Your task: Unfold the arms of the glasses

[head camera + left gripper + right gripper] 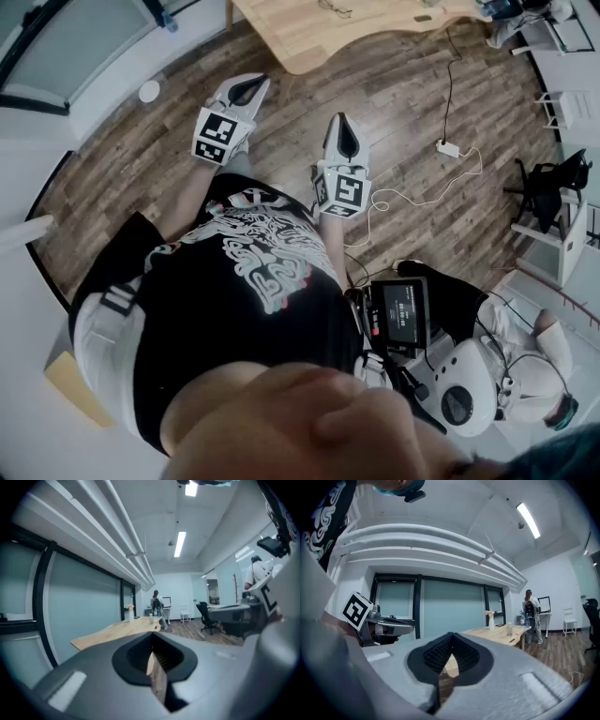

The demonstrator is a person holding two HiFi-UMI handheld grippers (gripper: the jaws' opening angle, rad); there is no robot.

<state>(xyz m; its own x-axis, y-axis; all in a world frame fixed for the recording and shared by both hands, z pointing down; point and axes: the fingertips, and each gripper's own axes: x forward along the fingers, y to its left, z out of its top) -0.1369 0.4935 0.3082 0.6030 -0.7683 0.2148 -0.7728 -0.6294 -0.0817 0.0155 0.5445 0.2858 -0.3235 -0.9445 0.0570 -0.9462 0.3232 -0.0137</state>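
Observation:
Both grippers are held out at waist height over the wooden floor, short of the table. My left gripper (251,86) is shut with nothing in it; in its own view its jaws (152,637) meet along a thin seam. My right gripper (450,637) is also shut and holds nothing, and shows in the head view (341,124) beside the left one. A small dark thing (335,9) lies on the light wooden table (300,37) ahead; it is too small to tell whether it is the glasses.
A white power strip (448,148) and its cable lie on the floor at right. A black office chair (548,183) stands at the far right. A vase (491,620) and a bottle (509,629) stand on the table, with a person (529,611) beyond it.

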